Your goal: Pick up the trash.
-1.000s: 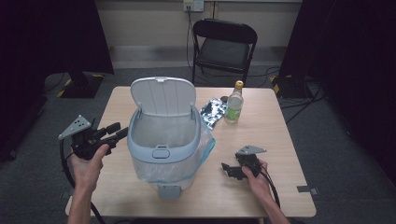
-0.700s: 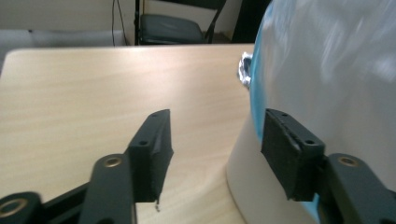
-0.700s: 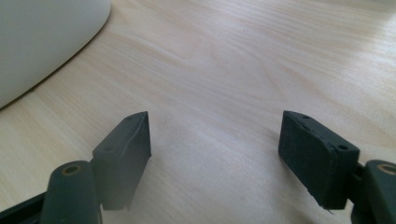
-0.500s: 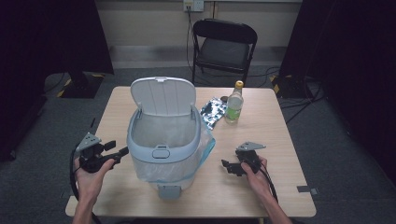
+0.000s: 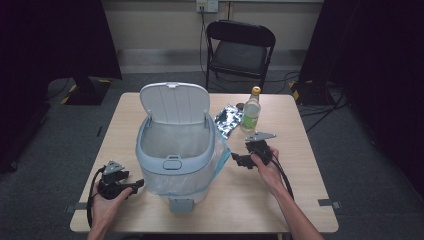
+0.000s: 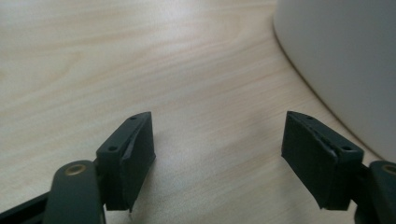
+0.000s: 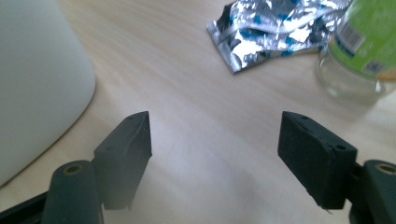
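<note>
Bin (image 5: 175, 150) lid up at table (image 5: 300, 200) centre, left gripper (image 5: 136, 185) jaws apart beside it, right gripper (image 5: 235, 159) jaws apart, empty, near bottle (image 5: 250, 110) and foil wrapper (image 5: 227, 120)

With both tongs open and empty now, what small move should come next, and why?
Probably the right tongs should ease forward toward the foil wrapper. Their jaws stand open with nothing between them, the wrapper lies flat on the table just ahead beside the bottle, and the bin has its lid up.
</note>
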A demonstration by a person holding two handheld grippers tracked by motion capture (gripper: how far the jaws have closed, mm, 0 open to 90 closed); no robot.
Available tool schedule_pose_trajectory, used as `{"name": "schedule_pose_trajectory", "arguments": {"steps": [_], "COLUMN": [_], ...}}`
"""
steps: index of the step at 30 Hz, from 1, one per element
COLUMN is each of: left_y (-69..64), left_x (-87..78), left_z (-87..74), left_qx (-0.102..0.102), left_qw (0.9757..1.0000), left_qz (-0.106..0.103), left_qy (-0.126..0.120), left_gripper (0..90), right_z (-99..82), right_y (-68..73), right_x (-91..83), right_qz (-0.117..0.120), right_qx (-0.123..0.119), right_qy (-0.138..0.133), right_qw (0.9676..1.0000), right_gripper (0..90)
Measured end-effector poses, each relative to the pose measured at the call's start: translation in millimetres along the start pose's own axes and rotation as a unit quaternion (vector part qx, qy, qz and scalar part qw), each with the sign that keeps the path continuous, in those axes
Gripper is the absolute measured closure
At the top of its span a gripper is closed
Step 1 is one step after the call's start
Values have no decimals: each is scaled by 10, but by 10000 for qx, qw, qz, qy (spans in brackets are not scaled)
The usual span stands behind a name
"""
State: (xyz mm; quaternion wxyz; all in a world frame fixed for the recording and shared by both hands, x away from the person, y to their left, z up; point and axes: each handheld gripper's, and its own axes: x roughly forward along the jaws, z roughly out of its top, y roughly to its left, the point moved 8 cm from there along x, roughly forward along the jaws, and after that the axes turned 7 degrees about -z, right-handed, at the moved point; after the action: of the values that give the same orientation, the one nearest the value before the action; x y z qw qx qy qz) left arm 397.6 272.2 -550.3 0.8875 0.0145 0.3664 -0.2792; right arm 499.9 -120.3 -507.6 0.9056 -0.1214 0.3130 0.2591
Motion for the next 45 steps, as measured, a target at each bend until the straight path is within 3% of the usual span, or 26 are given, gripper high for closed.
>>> {"name": "schedule_pose_trajectory", "arguments": {"steps": [3,8,12,15,17,19,21,25,28,37,41,45], "left_y": [10,9,5,-16,-20,-21,-20,-18,-18,-14,-13,-13], "left_x": [-1,6,10,32,46,47,46,46,46,49,49,48], "left_z": [-7,-23,-25,-34,-39,-39,-39,-38,-38,-37,-37,-37], "left_qx": [-28,103,145,401,367,367,363,367,366,374,379,380], "left_qw": [10000,9997,9997,9989,9989,9989,9989,9989,9989,9989,9989,9989], "left_qz": [-25,-15,0,233,299,284,296,298,292,270,270,269], "left_qy": [-92,-208,-180,-38,30,21,24,23,23,36,38,40], "left_gripper": [235,221,217,211,138,136,135,135,135,129,129,128], "right_z": [126,301,387,450,517,540,520,567,509,399,364,307], "right_y": [-47,-68,-101,-152,-182,-221,-236,-201,-201,-151,-117,-62], "right_x": [111,356,587,730,787,858,940,1026,1107,1191,1126,1051], "right_qz": [15,96,66,5,-24,-128,-103,-102,-104,97,306,371], "right_qx": [-18,-154,-117,-98,-17,-79,-36,-112,-101,-128,-250,-459], "right_qy": [-4,27,116,163,116,43,309,133,256,474,621,707], "right_qw": [10000,9998,9998,9998,9999,9999,9995,9998,9996,9987,9973,9957], "right_gripper": [255,256,260,260,259,259,256,247,264,251,251,251]}}
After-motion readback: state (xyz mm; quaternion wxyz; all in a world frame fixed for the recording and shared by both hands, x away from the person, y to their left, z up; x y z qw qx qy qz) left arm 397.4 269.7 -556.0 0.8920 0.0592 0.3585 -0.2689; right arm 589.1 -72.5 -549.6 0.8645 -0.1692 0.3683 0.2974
